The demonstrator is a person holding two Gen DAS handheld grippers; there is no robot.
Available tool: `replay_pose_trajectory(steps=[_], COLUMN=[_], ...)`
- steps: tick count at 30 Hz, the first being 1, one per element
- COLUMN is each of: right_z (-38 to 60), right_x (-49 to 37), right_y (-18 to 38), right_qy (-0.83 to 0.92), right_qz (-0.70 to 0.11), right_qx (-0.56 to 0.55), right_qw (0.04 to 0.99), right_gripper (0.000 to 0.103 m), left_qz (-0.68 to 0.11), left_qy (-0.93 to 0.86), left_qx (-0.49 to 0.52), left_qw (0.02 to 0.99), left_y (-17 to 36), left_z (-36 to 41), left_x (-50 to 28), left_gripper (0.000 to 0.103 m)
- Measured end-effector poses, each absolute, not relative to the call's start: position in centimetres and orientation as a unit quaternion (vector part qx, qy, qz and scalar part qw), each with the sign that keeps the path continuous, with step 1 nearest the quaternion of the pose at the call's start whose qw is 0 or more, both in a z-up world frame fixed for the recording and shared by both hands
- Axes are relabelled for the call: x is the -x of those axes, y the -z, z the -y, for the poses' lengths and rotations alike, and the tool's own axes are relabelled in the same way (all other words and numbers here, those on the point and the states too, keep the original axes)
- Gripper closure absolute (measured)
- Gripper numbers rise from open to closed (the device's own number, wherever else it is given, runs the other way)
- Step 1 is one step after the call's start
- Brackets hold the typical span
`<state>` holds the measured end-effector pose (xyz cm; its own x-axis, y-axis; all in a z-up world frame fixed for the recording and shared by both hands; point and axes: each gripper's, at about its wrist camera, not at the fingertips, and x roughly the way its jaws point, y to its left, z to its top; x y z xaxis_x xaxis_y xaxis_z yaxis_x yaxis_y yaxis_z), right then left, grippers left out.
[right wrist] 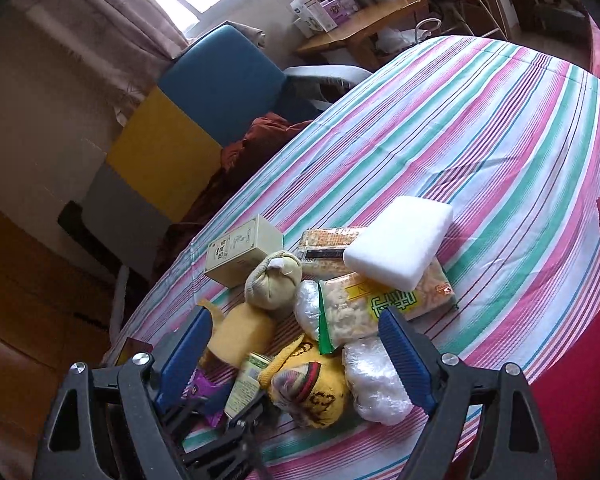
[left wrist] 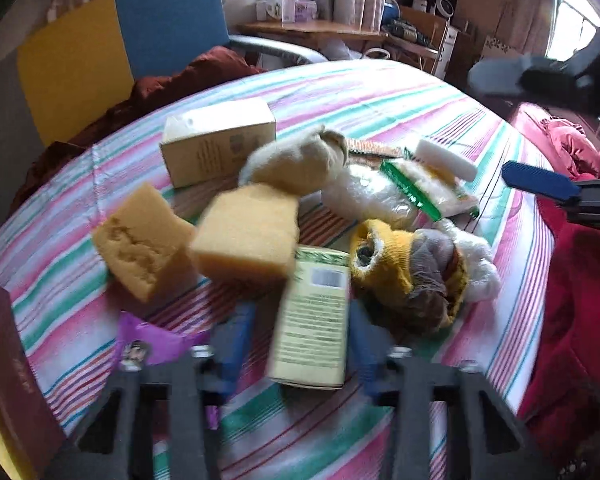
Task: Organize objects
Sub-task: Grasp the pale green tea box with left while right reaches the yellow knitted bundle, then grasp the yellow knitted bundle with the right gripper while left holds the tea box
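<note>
Left-wrist view shows the left gripper [left wrist: 298, 344] with jaws clamped on a green-printed carton [left wrist: 314, 316] among clutter on the striped bed [left wrist: 380, 92] — the right gripper [right wrist: 300, 354] gapes wide, holding nothing.

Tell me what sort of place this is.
Probably a lived-in bedroom or living room at home: a bed-like surface under a striped sheet, curtains at a window, and a cluttered wooden side table.

White sponge [right wrist: 400, 242] lies on snack packet [right wrist: 384, 300] (behind the wool ball [right wrist: 310, 392])
</note>
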<state>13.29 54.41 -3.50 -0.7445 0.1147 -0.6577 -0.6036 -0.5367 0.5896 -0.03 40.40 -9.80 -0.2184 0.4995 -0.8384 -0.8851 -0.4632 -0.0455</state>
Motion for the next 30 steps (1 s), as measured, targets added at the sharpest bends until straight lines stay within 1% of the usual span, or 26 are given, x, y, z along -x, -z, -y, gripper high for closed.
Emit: replay_pose_trajectory(steps=[12,16,20,26,30], right_z=[-54.3,-53.7,-53.1,-53.3,-52.8], right_x=[-12.5,-11.1,-10.3,-10.2,-9.4], right_y=[3.6,3.8,3.9,4.6,4.9], right_qy=[-0.828,-0.833,-0.833,-0.821,-0.816], right_qz=[-0.422,-0.401,-0.385,-0.408,-0.401], right_qx=[0.302,0.335,0.357,0.366,0.389], right_qw=[0.212,0.181,0.176,0.158,0.147], right_gripper=[0.016,0.016,0.016,0.016,0.016], left_qz=[-0.208,-0.200,-0.196,-0.185,-0.186], left_qy=[-0.758,-0.764,-0.765,-0.767,-0.768], left_qx=[0.403,0.392,0.393,0.390,0.386], left_qw=[0.468,0.471,0.472,0.475,0.476], left_y=[10.6,11.0,11.1,11.3,11.3], left_z=[-35.9,-33.7,-33.2,-33.1,-32.9], left_x=[-2.5,-3.4,-3.3,-2.9,-3.1], left_gripper=[0.073,0.073,0.073,0.073,0.073])
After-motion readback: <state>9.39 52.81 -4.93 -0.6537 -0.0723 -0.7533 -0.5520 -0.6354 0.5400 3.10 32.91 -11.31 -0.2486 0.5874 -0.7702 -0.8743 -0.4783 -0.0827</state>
